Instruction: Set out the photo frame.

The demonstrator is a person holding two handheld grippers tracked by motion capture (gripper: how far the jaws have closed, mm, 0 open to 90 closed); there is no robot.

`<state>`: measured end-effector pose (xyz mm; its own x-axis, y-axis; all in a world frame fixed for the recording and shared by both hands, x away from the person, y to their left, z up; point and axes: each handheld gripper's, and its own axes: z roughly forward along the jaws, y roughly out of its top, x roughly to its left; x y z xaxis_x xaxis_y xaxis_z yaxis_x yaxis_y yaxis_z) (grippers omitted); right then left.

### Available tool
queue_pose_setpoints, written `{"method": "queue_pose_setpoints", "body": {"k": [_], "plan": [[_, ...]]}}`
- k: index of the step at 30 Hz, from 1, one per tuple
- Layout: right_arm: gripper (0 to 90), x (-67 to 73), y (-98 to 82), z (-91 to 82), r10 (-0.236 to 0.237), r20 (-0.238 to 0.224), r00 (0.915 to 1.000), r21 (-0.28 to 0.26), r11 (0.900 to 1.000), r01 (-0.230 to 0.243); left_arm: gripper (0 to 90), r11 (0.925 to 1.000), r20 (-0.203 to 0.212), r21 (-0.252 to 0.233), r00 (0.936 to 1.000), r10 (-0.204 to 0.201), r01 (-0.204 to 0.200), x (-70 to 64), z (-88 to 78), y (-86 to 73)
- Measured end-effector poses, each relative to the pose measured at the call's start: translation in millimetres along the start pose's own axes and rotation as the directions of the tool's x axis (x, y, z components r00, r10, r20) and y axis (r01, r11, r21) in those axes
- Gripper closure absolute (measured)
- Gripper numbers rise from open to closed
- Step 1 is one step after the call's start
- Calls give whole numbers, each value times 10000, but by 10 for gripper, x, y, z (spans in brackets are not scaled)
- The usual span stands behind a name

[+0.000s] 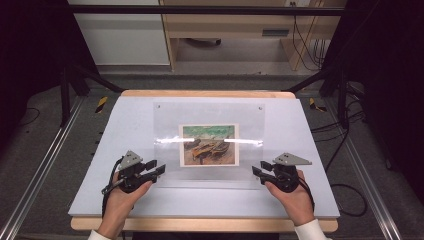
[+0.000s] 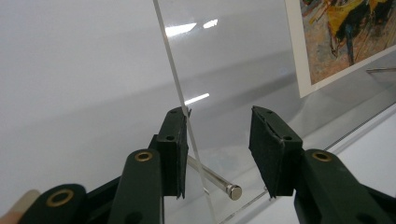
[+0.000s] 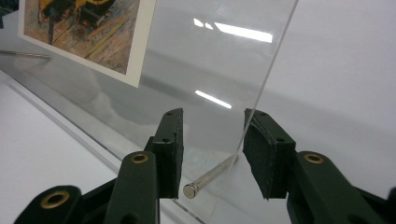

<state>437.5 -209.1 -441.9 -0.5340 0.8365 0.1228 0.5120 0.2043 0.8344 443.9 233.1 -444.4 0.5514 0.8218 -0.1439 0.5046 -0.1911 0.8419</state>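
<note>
Acrylic sheet (image 1: 210, 145) with a boat painting print (image 1: 208, 145) under it is laid on the white desk (image 1: 110, 200). Its near corners are straddled by the left gripper (image 1: 159, 169) and the right gripper (image 1: 256, 172). Both jaw pairs are seen partly open, unclamped, each around a metal standoff pin (image 2: 215, 179) at the sheet's edge.

**Figure: Hand-held grippers and the person's sleeves**

Lower left of the high view: left gripper (image 1: 159, 169), black body, grey three-cornered plate on top, black cable looping beside the hand. Lower right: right gripper (image 1: 257, 171), same build. Both gripper views: dark green-black arms with brass-ringed pivots, small screws, and fingers (image 2: 268, 149) faced with rough black pads. White sleeves (image 1: 311, 231) at the bottom edge.
</note>
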Motion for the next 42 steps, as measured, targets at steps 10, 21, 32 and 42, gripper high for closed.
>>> {"method": "queue_pose_setpoints", "body": {"k": [10, 21, 32, 42], "plan": [[598, 15, -21, -14, -17, 34, 10000, 18, 10000, 17, 584, 10000, -25, 32, 10000, 73, -73, -9, -16, -15], [607, 33, -45, -27, -114, 44, 9999, 53, 9999, 114, 589, 9997, -75, 104, 9997, 214, -213, -30, -34, -34], [616, 59, -69, -39, -152, 117, 9998, 125, 9998, 150, 590, 9996, -44, 145, 9997, 256, -255, -45, -52, -55], [624, 67, -86, -48, -233, 120, 9997, 153, 9996, 231, 593, 9993, -69, 187, 9994, 329, -328, -57, -65, -71]]}}
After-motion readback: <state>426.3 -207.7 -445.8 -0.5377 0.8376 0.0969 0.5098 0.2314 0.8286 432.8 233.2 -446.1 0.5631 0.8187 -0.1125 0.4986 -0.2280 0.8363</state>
